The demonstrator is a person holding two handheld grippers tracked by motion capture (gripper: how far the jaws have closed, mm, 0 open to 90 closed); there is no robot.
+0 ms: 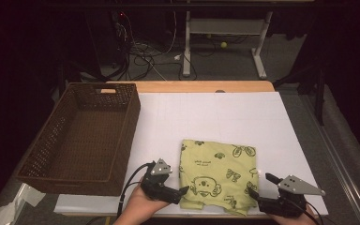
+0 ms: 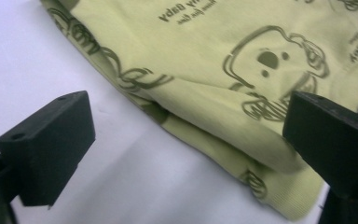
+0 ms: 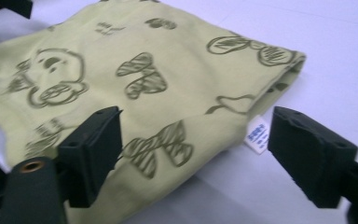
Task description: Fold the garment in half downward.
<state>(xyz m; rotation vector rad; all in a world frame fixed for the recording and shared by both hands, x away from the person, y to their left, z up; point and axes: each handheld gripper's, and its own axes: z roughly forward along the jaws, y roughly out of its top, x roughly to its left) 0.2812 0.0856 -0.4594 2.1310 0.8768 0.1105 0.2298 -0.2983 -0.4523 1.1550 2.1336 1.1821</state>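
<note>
Folded yellow-green printed garment (image 1: 217, 176) lies flat on the white table cover (image 1: 225, 117), between the two tongs. Left gripper (image 1: 183, 191): jaws wide, holding nothing; garment's near-left corner just ahead of its tips, cloth edge running between the jaws without pad contact. Right gripper (image 1: 258, 183): jaws wide, nothing held; garment's right folded edge and small white label (image 3: 257, 134) sit between its jaws. Wicker basket (image 1: 82, 140) beyond left gripper, well apart from the garment.
</note>
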